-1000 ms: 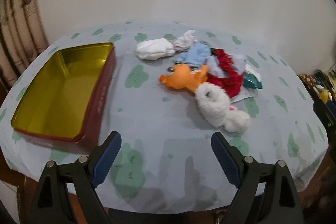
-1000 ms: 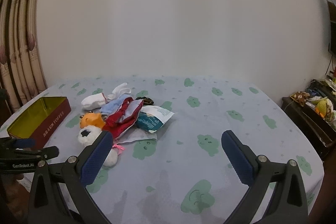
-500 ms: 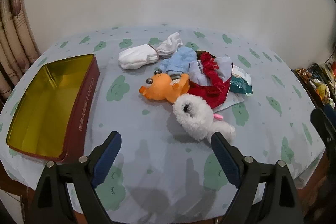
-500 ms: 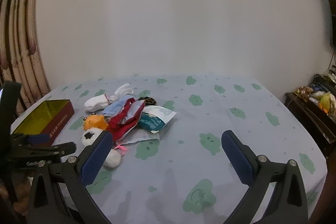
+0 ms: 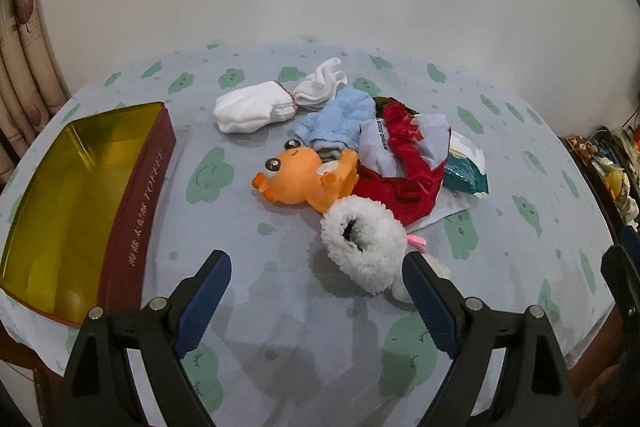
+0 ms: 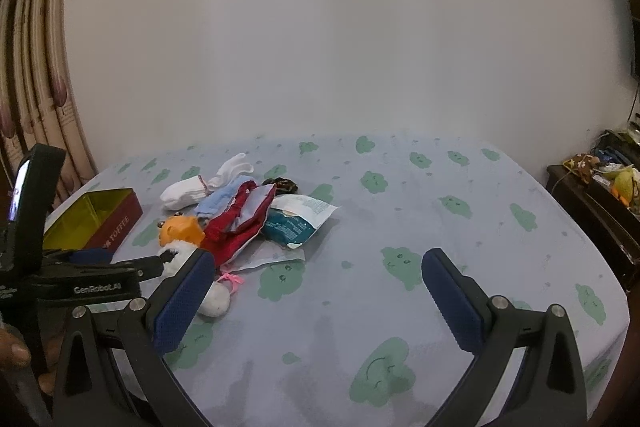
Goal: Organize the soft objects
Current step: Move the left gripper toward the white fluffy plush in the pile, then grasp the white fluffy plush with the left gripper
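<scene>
A heap of soft things lies mid-table: a white fluffy plush [image 5: 362, 241], an orange plush toy [image 5: 308, 177], red cloth [image 5: 404, 163], a light blue cloth [image 5: 340, 119] and white socks [image 5: 256, 107]. My left gripper [image 5: 316, 291] is open, just in front of the white plush with nothing between its fingers. An open red tin with a gold inside [image 5: 80, 179] stands to the left. My right gripper [image 6: 320, 291] is open over bare tablecloth, right of the heap [image 6: 236, 219]; the left gripper [image 6: 100, 271] shows at its left.
A teal and white packet [image 5: 466, 171] lies at the heap's right side. The table [image 5: 280, 347] has a blue cloth with green cloud prints. A dark side cabinet [image 6: 600, 203] with clutter stands to the right, curtains [image 6: 36, 87] to the left, a white wall behind.
My left gripper has swung right and closer to the heap, so the white plush now sits near its right finger. The right gripper has risen slightly; the left gripper looms larger in its view.
</scene>
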Tool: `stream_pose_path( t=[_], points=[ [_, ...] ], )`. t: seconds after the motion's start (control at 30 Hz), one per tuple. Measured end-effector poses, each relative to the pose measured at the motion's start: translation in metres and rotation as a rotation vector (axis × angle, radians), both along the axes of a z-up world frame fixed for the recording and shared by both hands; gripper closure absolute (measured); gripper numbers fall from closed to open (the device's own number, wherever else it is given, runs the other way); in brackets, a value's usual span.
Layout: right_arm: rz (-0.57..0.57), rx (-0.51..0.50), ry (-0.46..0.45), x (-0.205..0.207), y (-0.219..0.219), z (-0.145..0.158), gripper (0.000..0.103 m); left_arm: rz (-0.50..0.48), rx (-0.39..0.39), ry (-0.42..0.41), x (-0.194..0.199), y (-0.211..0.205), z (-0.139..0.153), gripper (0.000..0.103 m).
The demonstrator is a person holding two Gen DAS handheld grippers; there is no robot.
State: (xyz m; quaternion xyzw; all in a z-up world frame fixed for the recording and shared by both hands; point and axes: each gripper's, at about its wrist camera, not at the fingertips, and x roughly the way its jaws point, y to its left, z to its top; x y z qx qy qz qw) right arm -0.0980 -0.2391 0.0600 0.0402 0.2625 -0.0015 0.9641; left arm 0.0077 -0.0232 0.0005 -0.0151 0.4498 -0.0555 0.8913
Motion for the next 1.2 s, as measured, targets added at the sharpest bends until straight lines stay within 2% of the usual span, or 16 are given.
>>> stream_pose_path(
  t=[0.6, 0.77, 0.8, 0.87, 0.9, 0.93, 1.07, 1.2],
  points=[
    [0.01, 0.033, 0.041, 0.006, -0.002, -0.008, 0.0, 0.014, -0.017, 0.031, 0.025, -0.001, -0.017, 0.013],
    [0.013, 0.047, 0.052, 0.006, -0.002, -0.01, 0.0, 0.003, -0.029, 0.003, 0.026, -0.004, -0.021, 0.014],
    [0.012, 0.048, 0.051, 0.005, -0.003, -0.009, 0.0, -0.008, -0.037, -0.007, 0.026, -0.004, -0.021, 0.016],
    [0.009, 0.053, 0.047, 0.005, -0.004, -0.008, 0.0, -0.043, -0.058, 0.012, 0.028, -0.007, -0.026, 0.055],
    [0.009, 0.055, 0.046, 0.006, -0.005, -0.008, 0.0, -0.076, -0.095, 0.037, 0.03, -0.009, -0.028, 0.061],
    [0.007, 0.058, 0.046, 0.006, -0.005, -0.008, 0.0, -0.08, -0.096, 0.034, 0.03, -0.011, -0.027, 0.068],
    [0.007, 0.058, 0.046, 0.007, -0.005, -0.008, 0.0, -0.112, 0.002, -0.009, 0.023, -0.029, -0.021, 0.079],
    [0.007, 0.063, 0.053, 0.007, -0.008, -0.009, 0.0, -0.111, 0.016, -0.049, 0.013, -0.031, -0.012, 0.084]
  ],
)
